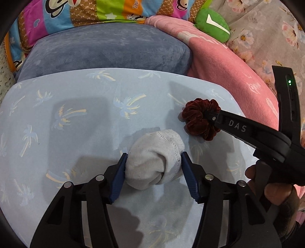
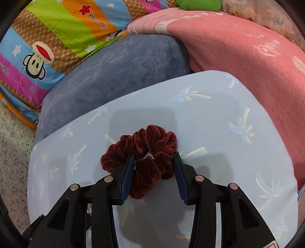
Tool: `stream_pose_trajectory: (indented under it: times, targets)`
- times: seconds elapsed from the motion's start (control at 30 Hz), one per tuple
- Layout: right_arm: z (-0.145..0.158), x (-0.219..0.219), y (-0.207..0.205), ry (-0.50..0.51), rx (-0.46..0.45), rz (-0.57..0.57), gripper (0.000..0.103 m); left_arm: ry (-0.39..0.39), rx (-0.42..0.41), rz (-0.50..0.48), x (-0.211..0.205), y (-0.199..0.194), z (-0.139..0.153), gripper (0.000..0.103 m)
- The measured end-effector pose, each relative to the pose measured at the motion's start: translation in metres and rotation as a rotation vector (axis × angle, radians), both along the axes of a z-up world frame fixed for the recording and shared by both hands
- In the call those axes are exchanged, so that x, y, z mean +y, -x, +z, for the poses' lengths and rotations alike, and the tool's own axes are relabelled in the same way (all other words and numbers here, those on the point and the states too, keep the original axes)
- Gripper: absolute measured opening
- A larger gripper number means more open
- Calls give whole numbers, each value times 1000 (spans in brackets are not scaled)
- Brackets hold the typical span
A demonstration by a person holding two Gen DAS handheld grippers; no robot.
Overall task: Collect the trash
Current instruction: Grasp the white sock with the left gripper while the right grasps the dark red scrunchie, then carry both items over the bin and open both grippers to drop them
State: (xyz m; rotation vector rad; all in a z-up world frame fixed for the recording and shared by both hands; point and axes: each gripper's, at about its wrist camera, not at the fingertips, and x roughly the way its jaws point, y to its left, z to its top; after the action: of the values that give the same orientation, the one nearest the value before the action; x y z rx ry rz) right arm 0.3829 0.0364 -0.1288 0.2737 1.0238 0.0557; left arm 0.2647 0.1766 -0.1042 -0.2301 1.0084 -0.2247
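A rolled white sock point(image 1: 154, 160) lies on a pale blue pillow with a palm print point(image 1: 66, 99). My left gripper point(image 1: 154, 154) is shut on the sock, one blue pad against each side. To the sock's right, a dark red velvet scrunchie point(image 1: 198, 118) rests on the same pillow point(image 2: 219, 118). My right gripper point(image 2: 153, 154) is down over the scrunchie point(image 2: 148, 150) with its jaws open. The left pad lies across the ring, the right pad is at its right edge, and the fabric between them is not squeezed. One lobe bulges out left of the left pad.
A grey-blue velvet cushion point(image 1: 106, 49) sits behind the pillow, a pink blanket point(image 1: 228, 70) to the right, and a striped cartoon quilt point(image 1: 80, 13) at the back. A green plush point(image 1: 213, 24) lies on floral bedding point(image 1: 266, 28). A hand point(image 1: 270, 192) grips the right tool. Speckled floor point(image 2: 13, 152) shows far left.
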Motion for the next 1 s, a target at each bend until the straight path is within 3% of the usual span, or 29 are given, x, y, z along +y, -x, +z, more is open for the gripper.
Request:
stream_pose_trajectory:
  times: [0.13, 0.27, 0.47, 0.73, 1.0]
  targets:
    - [-5, -3, 3, 17, 1, -1, 32, -9, -4, 0, -2, 1, 0, 53]
    - [-11, -15, 11, -46, 13, -14, 20, -18, -4, 3, -4, 3, 1, 50]
    - [-11, -21, 37, -67, 18, -11, 19, -26, 4, 11, -4, 15, 4, 44]
    - [-7, -27, 101, -107, 32, -5, 19, -42, 6, -7, -17, 44, 11, 34]
    - [14, -42, 172, -117, -30, -34, 18, -32, -7, -57, -44, 87, 28, 30]
